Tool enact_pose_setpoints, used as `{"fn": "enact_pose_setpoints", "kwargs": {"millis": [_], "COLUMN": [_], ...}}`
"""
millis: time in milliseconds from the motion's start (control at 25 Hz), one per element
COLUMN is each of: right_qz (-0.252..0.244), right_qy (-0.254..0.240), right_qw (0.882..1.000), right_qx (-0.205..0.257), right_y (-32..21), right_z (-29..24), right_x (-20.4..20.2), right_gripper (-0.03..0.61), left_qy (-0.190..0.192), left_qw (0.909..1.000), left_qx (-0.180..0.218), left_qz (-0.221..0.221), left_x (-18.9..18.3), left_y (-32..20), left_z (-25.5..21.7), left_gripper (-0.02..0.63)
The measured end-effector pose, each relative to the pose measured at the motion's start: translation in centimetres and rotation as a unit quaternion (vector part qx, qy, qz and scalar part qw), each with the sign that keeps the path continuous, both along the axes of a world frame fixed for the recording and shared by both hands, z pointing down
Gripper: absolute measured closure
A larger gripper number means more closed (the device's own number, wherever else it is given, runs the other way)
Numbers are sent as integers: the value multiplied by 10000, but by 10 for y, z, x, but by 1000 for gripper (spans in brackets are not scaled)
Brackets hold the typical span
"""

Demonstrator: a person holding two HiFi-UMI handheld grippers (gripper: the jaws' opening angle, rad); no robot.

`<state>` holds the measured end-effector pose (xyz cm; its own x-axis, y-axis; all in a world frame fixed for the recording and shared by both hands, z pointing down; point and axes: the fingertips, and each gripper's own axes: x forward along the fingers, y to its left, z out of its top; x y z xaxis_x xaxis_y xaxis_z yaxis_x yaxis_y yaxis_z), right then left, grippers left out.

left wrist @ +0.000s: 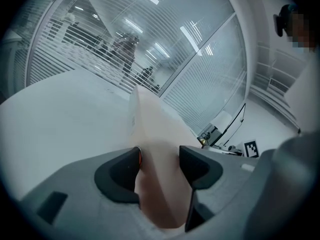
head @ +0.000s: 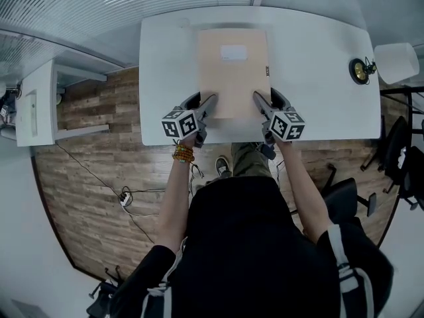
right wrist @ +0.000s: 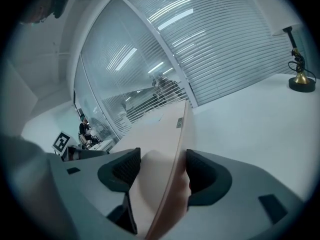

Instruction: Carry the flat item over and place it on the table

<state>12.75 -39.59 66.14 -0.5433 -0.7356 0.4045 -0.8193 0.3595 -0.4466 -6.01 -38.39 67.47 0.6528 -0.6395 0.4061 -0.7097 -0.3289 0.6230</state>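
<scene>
A tan flat folder (head: 234, 71) with a white label lies on the white table (head: 318, 111), its near edge towards me. My left gripper (head: 205, 105) is at the folder's near left corner and my right gripper (head: 260, 103) is at its near right corner. In the left gripper view the folder (left wrist: 157, 149) runs between the spread jaws of that gripper (left wrist: 160, 159). In the right gripper view the folder's edge (right wrist: 180, 144) rests against one jaw of that gripper (right wrist: 162, 161), while the other jaw stands off its face.
A small brass desk lamp (head: 361, 70) stands at the table's right end, also visible in the right gripper view (right wrist: 301, 79). A white cabinet (head: 36, 108) is at the left, a black chair (head: 344, 194) at the right. Glass walls with blinds lie beyond the table.
</scene>
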Motion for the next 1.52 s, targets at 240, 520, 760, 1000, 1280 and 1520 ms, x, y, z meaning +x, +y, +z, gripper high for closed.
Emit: {"fn": "enact_pose_setpoints", "kwargs": {"millis": [240,520,760,1000,1280,1520], "right_qz": [36,-56,-25,-25,7,-55], "right_qy": [18,63,102,101,-140,-207], "right_qw": [9999,9994,9989,9989,9975,9976], "right_qx": [-135,-345,-447,-452,-686,-653], "right_y": [-2,-1,0,-2,4,7], "right_z": [6,19,25,25,33,32], "right_x": [4,1,0,2,2,5], "right_gripper": [321,321,321,321,313,313], "left_qy": [18,-3,8,31,138,98], "left_qw": [9999,9996,9994,9992,9992,9994], "left_qx": [-96,-268,-359,-391,-367,-319], "left_qz": [31,21,23,20,-114,-90], "left_x": [3,1,0,1,-5,-9], "left_y": [-2,0,0,0,2,4], "left_z": [5,18,25,25,28,24], "left_gripper": [359,357,356,353,344,342]}}
